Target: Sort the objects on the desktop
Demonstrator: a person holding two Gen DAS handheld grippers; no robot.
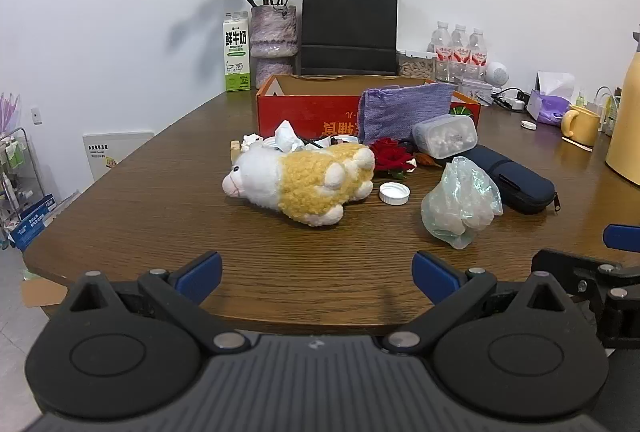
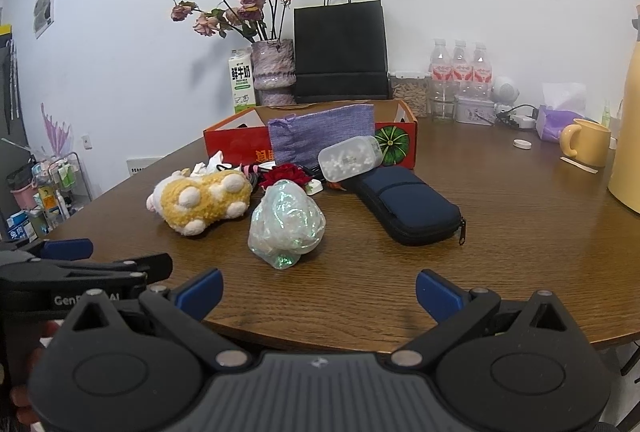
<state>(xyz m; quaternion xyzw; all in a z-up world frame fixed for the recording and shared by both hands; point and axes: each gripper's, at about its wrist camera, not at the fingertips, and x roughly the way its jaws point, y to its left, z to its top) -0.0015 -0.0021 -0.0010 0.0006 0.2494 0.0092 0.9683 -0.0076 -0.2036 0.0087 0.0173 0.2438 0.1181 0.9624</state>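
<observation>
Currently both my jaws gape empty; the fluffy yellow-and-white plush sheep (image 1: 304,177) looks soft, light: pinch its woolly middle.

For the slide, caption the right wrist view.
Right gripper open over the table edge; crumpled plastic bag ahead, plush toy beside it.

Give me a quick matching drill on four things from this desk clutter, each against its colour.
Things:
1. plush toy
2. zip case
3. mug
4. cloth pouch

Colours:
A. purple
B. navy
C. plain yellow
D. white and yellow

Pairs: 1-D, 2-B, 3-C, 4-A
</observation>
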